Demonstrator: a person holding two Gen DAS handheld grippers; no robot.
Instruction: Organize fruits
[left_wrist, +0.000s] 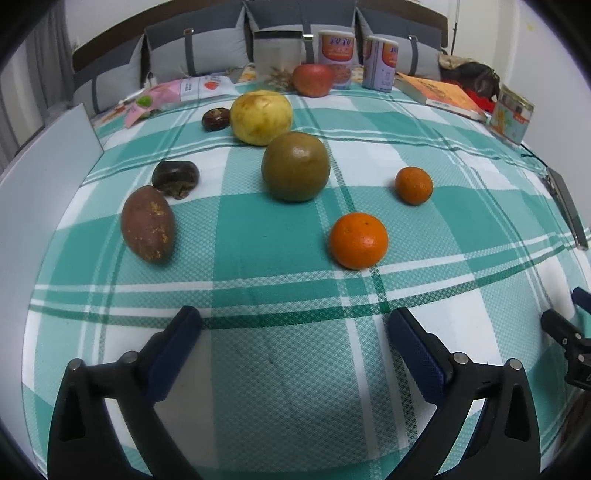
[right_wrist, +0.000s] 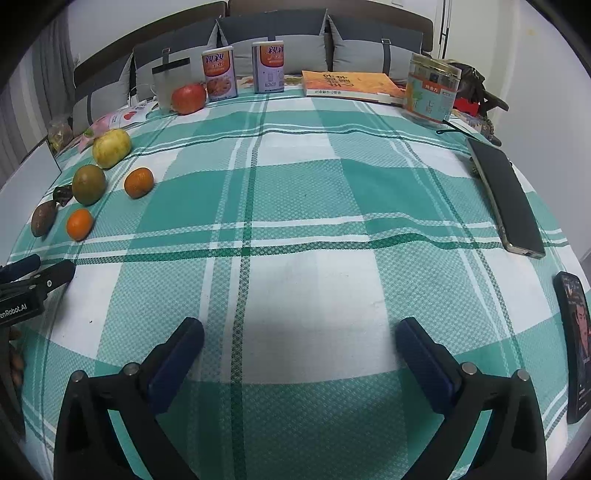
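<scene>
Fruits lie on a green plaid cloth (left_wrist: 288, 369). In the left wrist view I see a near orange (left_wrist: 358, 240), a smaller orange (left_wrist: 413, 185), a green-brown round fruit (left_wrist: 295, 166), a yellow fruit (left_wrist: 260, 117), a red apple (left_wrist: 313, 79), a brown oval fruit (left_wrist: 147, 223) and two dark chestnuts (left_wrist: 175, 178) (left_wrist: 216, 119). My left gripper (left_wrist: 293, 325) is open and empty, short of the near orange. My right gripper (right_wrist: 299, 334) is open and empty over bare cloth; the fruits sit far left in its view, such as the apple (right_wrist: 188, 98) and small orange (right_wrist: 139, 182).
Two snack cans (right_wrist: 218, 74) (right_wrist: 268, 66), a book (right_wrist: 351, 85) and a jar (right_wrist: 432, 88) stand along the back edge. Two phones (right_wrist: 509, 199) (right_wrist: 576, 347) lie at the right. A white board (left_wrist: 40, 206) stands at the left. Grey cushions are behind.
</scene>
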